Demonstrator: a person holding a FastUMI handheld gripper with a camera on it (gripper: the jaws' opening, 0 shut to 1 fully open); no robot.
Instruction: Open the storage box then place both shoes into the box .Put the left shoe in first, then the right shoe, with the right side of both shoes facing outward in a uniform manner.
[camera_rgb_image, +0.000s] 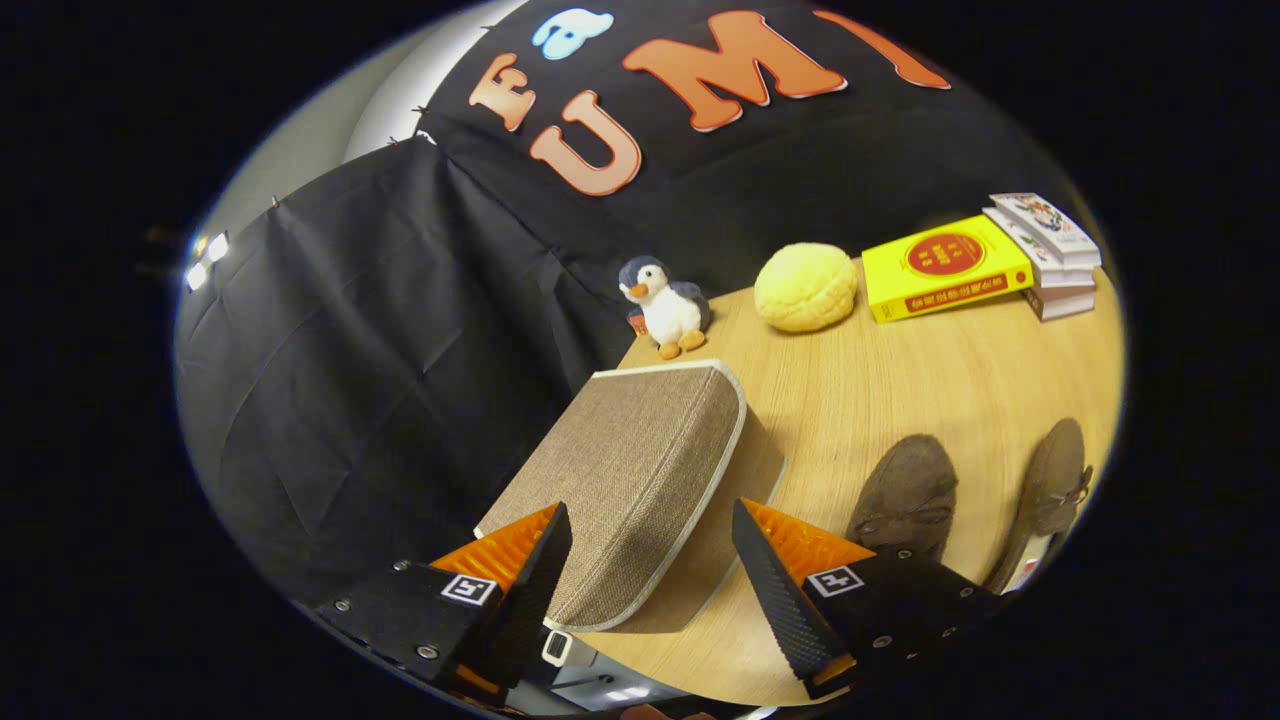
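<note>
Hovering above the table's near edge, the gripper (650, 570) has its two black-and-orange fingers spread wide with nothing held between them. Framed in that gap, just ahead of the fingertips, sits the storage box (625, 480), a brown woven fabric box with pale piping, its lid down and closed. Off to the right of the right finger lie the two brown suede loafers: one shoe (905, 495) just beyond that finger, the other shoe (1050, 490) further right and partly out of sight. Well beyond the box stand a small plush penguin (665, 305), a round yellow bun-shaped cushion (806, 286), a yellow book (945, 265) and a short stack of books (1045, 250), all on the wooden table (900, 390).

Opening the box looks to be the step in hand. To my eye the piped front rim of the lid is the place to catch; the fingers would do best to come in low and level, close on that rim alone, and swing it up along its hinge without dragging the light box across the table.

Which loafer is left or right I cannot tell. The box's near corner sits behind the left finger, and no latch or hinge is visible.
</note>
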